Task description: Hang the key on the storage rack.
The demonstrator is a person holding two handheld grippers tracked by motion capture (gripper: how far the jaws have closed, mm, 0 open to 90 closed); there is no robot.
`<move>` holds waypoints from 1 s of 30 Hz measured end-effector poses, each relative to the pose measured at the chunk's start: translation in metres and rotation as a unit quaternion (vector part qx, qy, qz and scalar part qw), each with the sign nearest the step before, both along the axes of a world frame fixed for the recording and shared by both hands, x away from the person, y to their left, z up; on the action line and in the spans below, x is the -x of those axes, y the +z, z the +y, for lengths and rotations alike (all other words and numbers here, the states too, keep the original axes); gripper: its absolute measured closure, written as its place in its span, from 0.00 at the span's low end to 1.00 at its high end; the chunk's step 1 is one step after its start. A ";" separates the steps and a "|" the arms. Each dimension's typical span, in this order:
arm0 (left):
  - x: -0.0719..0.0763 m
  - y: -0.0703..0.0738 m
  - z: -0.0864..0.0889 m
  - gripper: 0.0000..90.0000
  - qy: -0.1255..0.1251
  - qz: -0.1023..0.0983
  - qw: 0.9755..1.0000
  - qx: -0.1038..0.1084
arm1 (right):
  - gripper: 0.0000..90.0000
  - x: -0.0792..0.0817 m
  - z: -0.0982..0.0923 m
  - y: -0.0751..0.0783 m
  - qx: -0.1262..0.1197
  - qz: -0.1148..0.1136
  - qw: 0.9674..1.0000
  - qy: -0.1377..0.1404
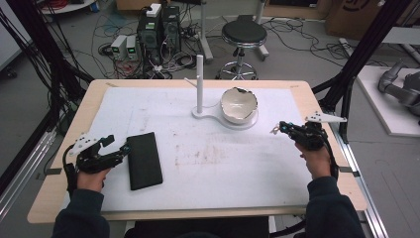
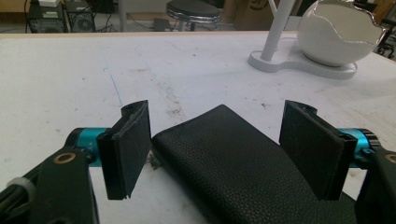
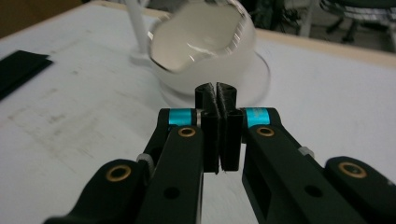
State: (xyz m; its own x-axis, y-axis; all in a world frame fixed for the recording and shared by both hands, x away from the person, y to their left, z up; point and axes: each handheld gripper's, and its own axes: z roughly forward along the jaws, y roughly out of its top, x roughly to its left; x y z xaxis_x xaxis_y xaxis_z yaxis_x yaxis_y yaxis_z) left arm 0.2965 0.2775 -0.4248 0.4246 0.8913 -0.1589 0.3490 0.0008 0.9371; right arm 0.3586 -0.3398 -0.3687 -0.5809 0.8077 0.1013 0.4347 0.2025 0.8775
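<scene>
A black leather case (image 1: pixel 144 159) lies flat on the white mat at the left. My left gripper (image 1: pixel 119 145) stands open at the case's near left edge. In the left gripper view its two pads straddle the end of the case (image 2: pixel 233 163) without pressing on it. A white cracked-egg bowl (image 1: pixel 238 105) sits on a white base with an upright post (image 1: pixel 199 84) at the back centre. My right gripper (image 1: pixel 277 129) hovers to the right of the bowl and is shut. Its pads (image 3: pixel 212 100) meet with nothing visible between them, and the bowl (image 3: pixel 201 42) lies just beyond.
The white mat (image 1: pixel 213 163) covers most of the wooden table (image 1: pixel 64 198). A stool (image 1: pixel 242 34), computer boxes and cables stand on the floor behind the table. Black frame posts rise at both sides.
</scene>
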 end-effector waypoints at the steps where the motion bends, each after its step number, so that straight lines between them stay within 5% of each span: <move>1: 0.000 0.000 0.000 0.28 0.000 0.000 1.000 0.000 | 1.00 0.000 0.006 0.009 0.001 -0.008 1.000 0.009; 3: -0.001 0.000 0.000 0.28 0.000 0.000 1.000 0.000 | 1.00 -0.003 0.027 0.029 0.004 -0.032 0.999 0.036; 13: 0.001 0.000 0.005 0.28 0.002 -0.002 1.000 0.004 | 1.00 -0.032 0.084 0.045 -0.035 -0.039 0.995 0.087; 24: 0.000 -0.001 0.007 0.28 0.001 -0.002 1.000 0.007 | 1.00 -0.076 0.160 0.076 -0.019 -0.059 0.989 0.138; 30: -0.001 -0.002 0.007 0.28 -0.001 -0.001 1.000 0.007 | 1.00 -0.091 0.183 0.086 -0.011 -0.067 0.987 0.146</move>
